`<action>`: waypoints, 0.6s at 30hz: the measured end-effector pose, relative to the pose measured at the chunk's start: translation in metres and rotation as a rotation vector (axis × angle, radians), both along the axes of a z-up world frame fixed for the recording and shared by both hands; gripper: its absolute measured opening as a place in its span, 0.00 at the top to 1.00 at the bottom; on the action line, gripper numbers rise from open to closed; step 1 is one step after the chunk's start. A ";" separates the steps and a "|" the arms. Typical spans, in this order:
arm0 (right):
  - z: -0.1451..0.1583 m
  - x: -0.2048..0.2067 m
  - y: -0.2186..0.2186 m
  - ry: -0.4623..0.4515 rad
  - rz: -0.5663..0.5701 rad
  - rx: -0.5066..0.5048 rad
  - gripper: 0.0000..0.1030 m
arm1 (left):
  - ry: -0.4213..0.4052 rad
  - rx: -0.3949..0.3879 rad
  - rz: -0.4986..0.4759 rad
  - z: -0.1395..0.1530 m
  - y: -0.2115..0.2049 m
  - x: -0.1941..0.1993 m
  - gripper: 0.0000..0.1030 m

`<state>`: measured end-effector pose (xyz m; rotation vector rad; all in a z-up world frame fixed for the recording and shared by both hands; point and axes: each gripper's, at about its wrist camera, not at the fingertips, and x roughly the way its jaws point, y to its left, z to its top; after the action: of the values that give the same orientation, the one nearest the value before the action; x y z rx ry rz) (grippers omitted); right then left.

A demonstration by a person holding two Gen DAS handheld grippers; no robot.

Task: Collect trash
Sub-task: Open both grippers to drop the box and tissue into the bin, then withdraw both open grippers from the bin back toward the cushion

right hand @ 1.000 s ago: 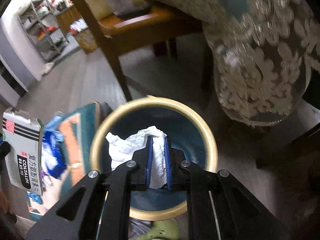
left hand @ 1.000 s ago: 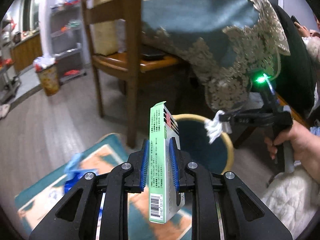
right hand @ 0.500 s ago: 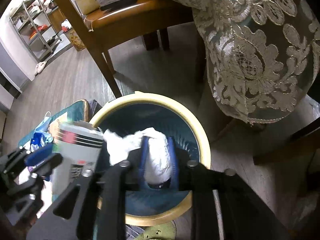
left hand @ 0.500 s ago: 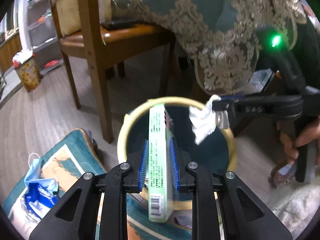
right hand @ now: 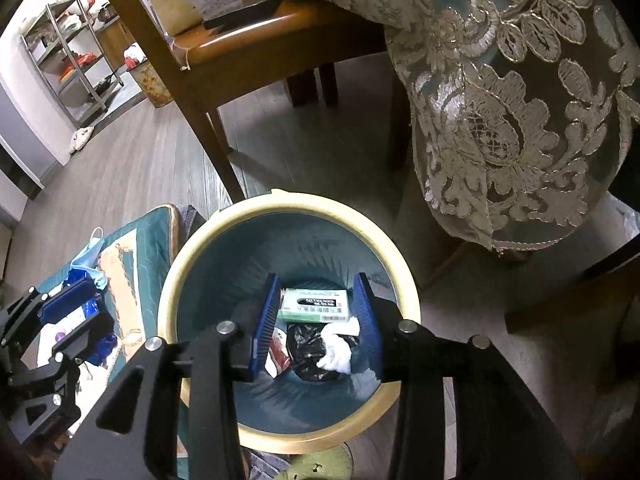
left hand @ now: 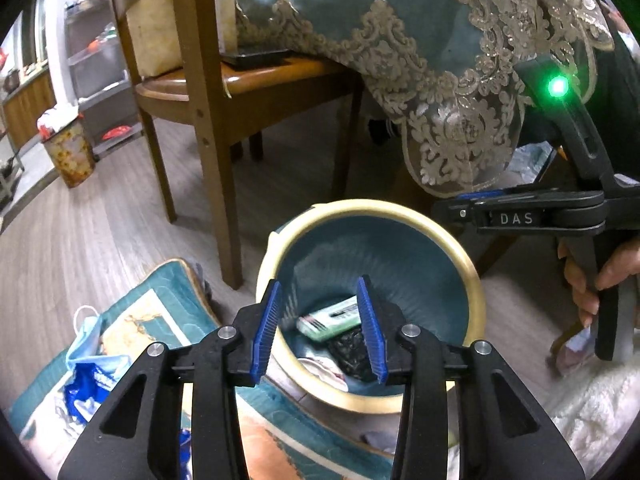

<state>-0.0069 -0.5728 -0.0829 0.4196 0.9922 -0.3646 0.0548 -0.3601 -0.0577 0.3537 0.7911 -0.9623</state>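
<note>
1. Trash lies inside the bin (right hand: 288,216): a green box (right hand: 316,305), a white tissue (right hand: 338,350) and a black bag (right hand: 306,354) rest at the bottom, on the teal liner.
2. The left hand-held gripper (left hand: 320,326) hovers above the near rim of the bin. Its jaws are opening, and nothing is between the blue pads; the green box (left hand: 330,318) is seen only far below them, inside the bin.
3. The right hand-held gripper (right hand: 316,322) hangs over the middle of the bin and points down into it. Its jaws are opening too, and they are empty; the tissue lies below, partly on the black bag.
4. In my judgement, this part of the task is done: both pieces are in the bin and neither gripper carries anything.
5. Work is left, I think. On the mat (left hand: 160,300) beside the bin, a blue face mask (left hand: 90,334) and a blue wrapper (left hand: 90,384) lie on the floor side, near the left hand-held gripper (right hand: 60,320) as the right camera shows it.
6. The next pickup is probably from this mat, and the mask is the closest piece. Other small items there are too blurred to name.
</note>
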 end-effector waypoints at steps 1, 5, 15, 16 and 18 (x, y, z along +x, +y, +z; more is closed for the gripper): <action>0.001 0.000 0.000 -0.004 -0.004 -0.001 0.63 | 0.004 -0.008 0.005 0.001 0.002 0.001 0.60; 0.005 -0.001 0.003 -0.017 0.005 -0.022 0.63 | 0.018 -0.020 0.034 0.002 0.009 0.005 0.60; 0.010 0.003 0.014 -0.031 0.046 -0.048 0.63 | 0.010 -0.007 0.053 0.002 0.016 0.004 0.57; 0.010 0.003 0.014 -0.031 0.047 -0.050 0.63 | 0.009 -0.006 0.054 0.002 0.016 0.004 0.56; 0.010 0.003 0.014 -0.032 0.049 -0.052 0.62 | 0.009 -0.003 0.057 0.001 0.016 0.004 0.56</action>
<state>-0.0039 -0.5584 -0.0727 0.3525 0.9588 -0.3374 0.0587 -0.3443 -0.0565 0.3231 0.8035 -0.9124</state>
